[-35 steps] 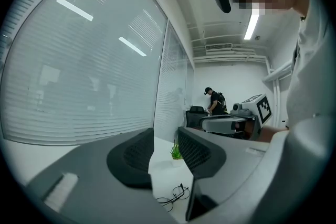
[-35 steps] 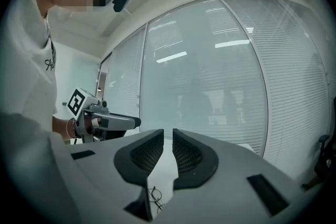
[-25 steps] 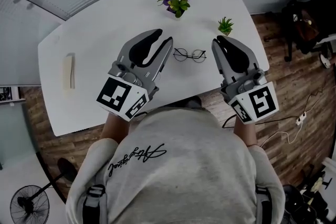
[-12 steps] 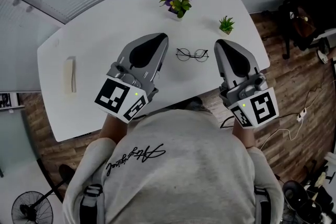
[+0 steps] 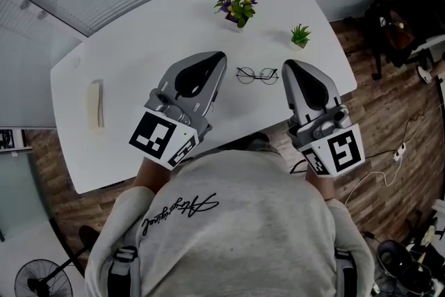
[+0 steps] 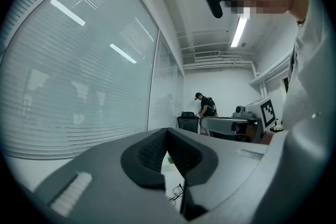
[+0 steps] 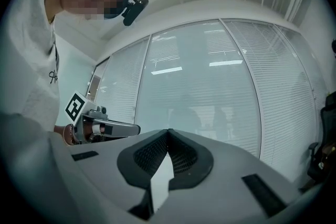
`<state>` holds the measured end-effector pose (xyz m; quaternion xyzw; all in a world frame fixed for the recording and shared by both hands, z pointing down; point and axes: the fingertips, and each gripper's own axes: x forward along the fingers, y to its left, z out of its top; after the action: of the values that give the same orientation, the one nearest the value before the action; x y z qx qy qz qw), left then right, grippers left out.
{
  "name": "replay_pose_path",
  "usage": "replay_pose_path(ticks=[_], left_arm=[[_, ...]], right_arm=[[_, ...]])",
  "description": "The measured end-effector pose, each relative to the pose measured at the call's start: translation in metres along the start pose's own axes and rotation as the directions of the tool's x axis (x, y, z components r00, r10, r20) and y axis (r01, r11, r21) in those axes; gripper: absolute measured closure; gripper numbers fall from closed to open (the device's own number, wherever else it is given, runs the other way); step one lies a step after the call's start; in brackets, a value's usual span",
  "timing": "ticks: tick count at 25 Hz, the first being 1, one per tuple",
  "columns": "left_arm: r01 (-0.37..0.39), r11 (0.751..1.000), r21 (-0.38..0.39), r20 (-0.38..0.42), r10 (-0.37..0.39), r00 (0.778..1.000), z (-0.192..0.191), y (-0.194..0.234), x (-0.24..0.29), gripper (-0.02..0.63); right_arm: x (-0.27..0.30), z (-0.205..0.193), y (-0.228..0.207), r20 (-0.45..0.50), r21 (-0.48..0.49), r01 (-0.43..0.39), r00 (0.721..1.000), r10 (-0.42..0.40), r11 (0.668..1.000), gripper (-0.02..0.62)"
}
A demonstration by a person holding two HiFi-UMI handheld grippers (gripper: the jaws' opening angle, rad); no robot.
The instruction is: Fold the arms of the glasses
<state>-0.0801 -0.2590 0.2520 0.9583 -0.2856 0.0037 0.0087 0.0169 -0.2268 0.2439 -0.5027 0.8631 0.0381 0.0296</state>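
A pair of thin round-rimmed glasses lies on the white table, between my two grippers and apart from both. My left gripper is held above the table just left of the glasses, shut, nothing in it. My right gripper hovers just right of them, also shut and empty. In the left gripper view the jaws meet at the tip and a bit of the glasses shows below through the gap. In the right gripper view the jaws are closed, with only white table below.
A purple-flowered pot plant and a small green plant stand at the table's far side. A pale oblong block lies at the left. The table's right edge drops to wooden floor with bags and cables.
Both grippers' jaws have closed from slightly parted to shut. The grippers stay on either side of the glasses, which have not moved on the table.
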Motion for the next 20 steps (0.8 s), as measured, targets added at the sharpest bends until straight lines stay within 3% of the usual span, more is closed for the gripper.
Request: replay_pose_path(ticks=[20], left_arm=[[0.03,0.999,-0.019,0.017,-0.03,0.999,-0.0012,-0.0003,-0.0047,0.607]], right_arm=[[-0.0052,0.001,0.0039,0.002,-0.026,0.057,0.998,-0.057,0.998,0.594]])
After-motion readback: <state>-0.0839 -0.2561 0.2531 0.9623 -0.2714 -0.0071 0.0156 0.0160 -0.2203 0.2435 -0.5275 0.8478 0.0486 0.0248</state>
